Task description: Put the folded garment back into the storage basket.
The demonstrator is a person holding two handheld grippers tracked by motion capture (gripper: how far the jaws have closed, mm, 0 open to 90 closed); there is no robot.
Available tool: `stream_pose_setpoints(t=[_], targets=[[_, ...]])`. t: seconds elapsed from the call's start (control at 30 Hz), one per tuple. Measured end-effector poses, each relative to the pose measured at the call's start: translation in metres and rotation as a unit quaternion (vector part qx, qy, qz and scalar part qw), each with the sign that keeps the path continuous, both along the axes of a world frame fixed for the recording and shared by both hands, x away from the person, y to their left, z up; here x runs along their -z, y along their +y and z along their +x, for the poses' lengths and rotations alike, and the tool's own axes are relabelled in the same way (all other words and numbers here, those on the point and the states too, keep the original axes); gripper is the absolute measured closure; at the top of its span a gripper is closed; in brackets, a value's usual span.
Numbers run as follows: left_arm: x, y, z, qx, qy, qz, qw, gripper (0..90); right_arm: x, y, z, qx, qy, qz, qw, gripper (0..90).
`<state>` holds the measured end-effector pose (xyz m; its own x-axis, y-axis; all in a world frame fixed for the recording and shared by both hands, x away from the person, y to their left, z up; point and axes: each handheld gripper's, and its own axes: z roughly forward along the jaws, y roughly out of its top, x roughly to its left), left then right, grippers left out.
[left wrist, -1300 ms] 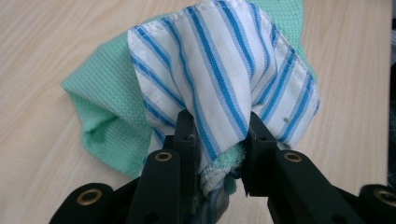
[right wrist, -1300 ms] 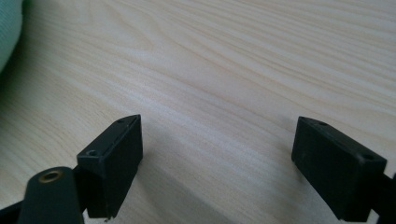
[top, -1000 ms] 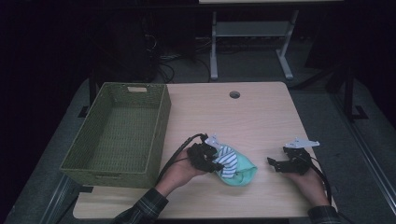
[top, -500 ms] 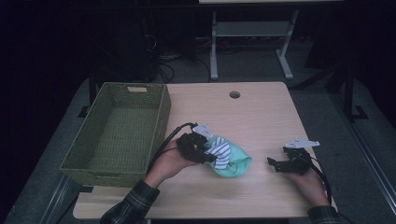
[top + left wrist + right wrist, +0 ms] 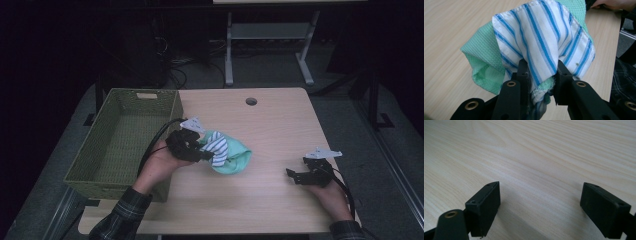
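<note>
Here the left gripper (image 5: 206,150) pinches a bunched striped-and-green cloth (image 5: 541,42) just beside the basket (image 5: 100,165); the right gripper (image 5: 540,207) rests wide apart, empty, on the tabletop (image 5: 280,120).

Striped cloth (image 5: 541,42) is smooth-woven; green cloth (image 5: 484,57) waffle-textured; bench (image 5: 549,157) matt pale wood grain; basket (image 5: 120,140) woven; jaws matt black.

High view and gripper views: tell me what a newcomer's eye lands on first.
The bundle of cloths, mint green with a blue-striped white one, stands out mid-table, pinched in the left gripper beside the basket. The woven green basket sits at the table's left edge. The right gripper rests on bare wood, its jaws wide apart.
</note>
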<state>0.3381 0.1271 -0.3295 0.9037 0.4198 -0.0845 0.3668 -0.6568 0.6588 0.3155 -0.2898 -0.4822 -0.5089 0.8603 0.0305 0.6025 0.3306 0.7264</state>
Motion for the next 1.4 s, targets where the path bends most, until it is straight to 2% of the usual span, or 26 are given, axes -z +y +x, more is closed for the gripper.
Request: stream_pose_setpoints(t=[0.37,0.7,1.07,1.23,1.4], targets=[[-0.014,0.030,0.004,-0.035,-0.010,0.000,0.9993,70.5,0.000,0.000,0.000,0.000,0.000,0.000,1.0000,16.2],[-0.027,0.064,0.007,-0.074,-0.022,0.004,0.9970,70.5,0.000,0.000,0.000,0.000,0.000,0.000,1.0000,16.1],[-0.033,0.103,0.009,-0.122,-0.027,0.002,0.9921,70.5,0.000,0.000,0.000,0.002,0.000,0.001,1.0000,16.2],[-0.036,0.121,0.009,-0.147,-0.033,-0.004,0.9885,70.5,0.000,0.000,0.000,0.003,0.000,0.001,1.0000,16.2],[-0.034,0.138,0.010,-0.172,-0.036,0.001,0.9844,70.5,0.000,0.000,0.000,0.003,0.000,0.000,1.0000,16.2]])
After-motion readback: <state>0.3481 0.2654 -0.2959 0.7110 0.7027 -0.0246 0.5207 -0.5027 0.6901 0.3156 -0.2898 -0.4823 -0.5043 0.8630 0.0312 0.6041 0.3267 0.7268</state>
